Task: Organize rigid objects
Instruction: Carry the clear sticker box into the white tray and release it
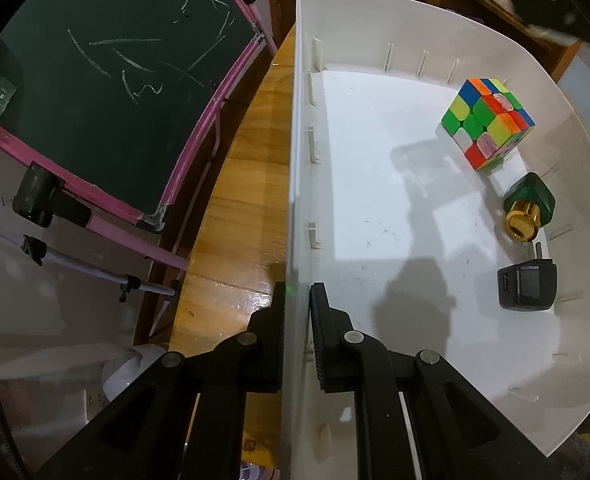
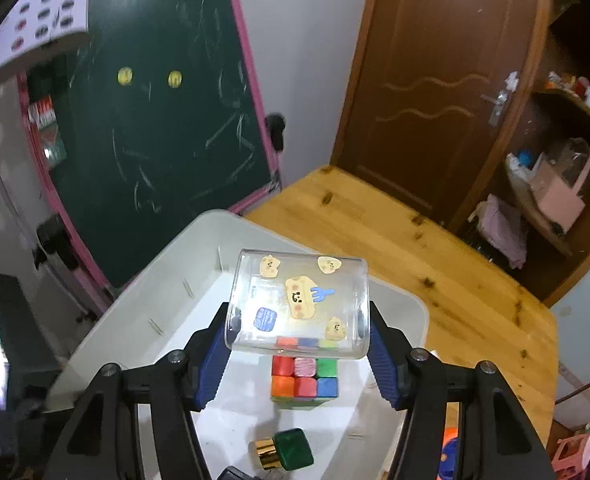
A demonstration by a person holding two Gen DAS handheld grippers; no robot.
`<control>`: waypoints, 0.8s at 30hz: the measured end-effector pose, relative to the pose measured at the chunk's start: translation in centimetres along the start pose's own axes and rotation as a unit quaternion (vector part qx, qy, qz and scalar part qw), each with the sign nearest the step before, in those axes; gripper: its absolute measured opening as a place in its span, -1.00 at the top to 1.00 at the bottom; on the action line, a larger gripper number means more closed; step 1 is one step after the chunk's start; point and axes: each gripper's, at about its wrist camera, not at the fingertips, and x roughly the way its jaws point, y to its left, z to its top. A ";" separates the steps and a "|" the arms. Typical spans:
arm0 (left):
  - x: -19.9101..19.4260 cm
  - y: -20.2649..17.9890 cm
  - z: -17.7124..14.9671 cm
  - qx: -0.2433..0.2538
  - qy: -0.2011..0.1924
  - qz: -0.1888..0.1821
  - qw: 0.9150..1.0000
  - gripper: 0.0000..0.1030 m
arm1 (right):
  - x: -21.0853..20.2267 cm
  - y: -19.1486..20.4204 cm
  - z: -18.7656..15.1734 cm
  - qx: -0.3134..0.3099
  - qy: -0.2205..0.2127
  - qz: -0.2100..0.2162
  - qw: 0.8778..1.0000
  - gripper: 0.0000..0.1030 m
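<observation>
A white storage bin (image 1: 375, 208) stands on a wooden table (image 1: 239, 216). My left gripper (image 1: 297, 312) is shut on the bin's near left wall, one pad outside and one inside. Inside lie a colourful puzzle cube (image 1: 487, 122), a green bottle with a gold cap (image 1: 529, 204) and a black charger plug (image 1: 527, 286). In the right wrist view my right gripper (image 2: 299, 340) is shut on a clear plastic box with cartoon stickers (image 2: 299, 304), held above the bin (image 2: 143, 304) over the puzzle cube (image 2: 305, 376). The green bottle (image 2: 283, 450) lies nearer the camera.
A pink-framed chalkboard (image 1: 107, 64) leans beside the table's left side. A brown wooden door (image 2: 435, 92) and shelves with clutter (image 2: 551, 192) stand behind the table (image 2: 435, 264). Small orange and pink toys (image 2: 571, 452) sit at the lower right.
</observation>
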 end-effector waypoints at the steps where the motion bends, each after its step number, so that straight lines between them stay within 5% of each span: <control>1: 0.0 0.0 0.0 0.000 0.001 0.000 1.000 0.73 | 0.7 0.3 -0.1 -0.005 0.009 0.003 1.000 -0.20; 12: 0.2 0.0 -0.1 0.007 0.001 0.000 1.000 0.72 | 5.5 2.6 -1.3 -0.054 0.062 0.009 0.997 -0.21; 24: 0.2 -0.1 0.1 0.009 -0.001 0.000 1.000 0.73 | 5.8 0.3 -2.0 0.009 0.060 0.027 0.998 -0.30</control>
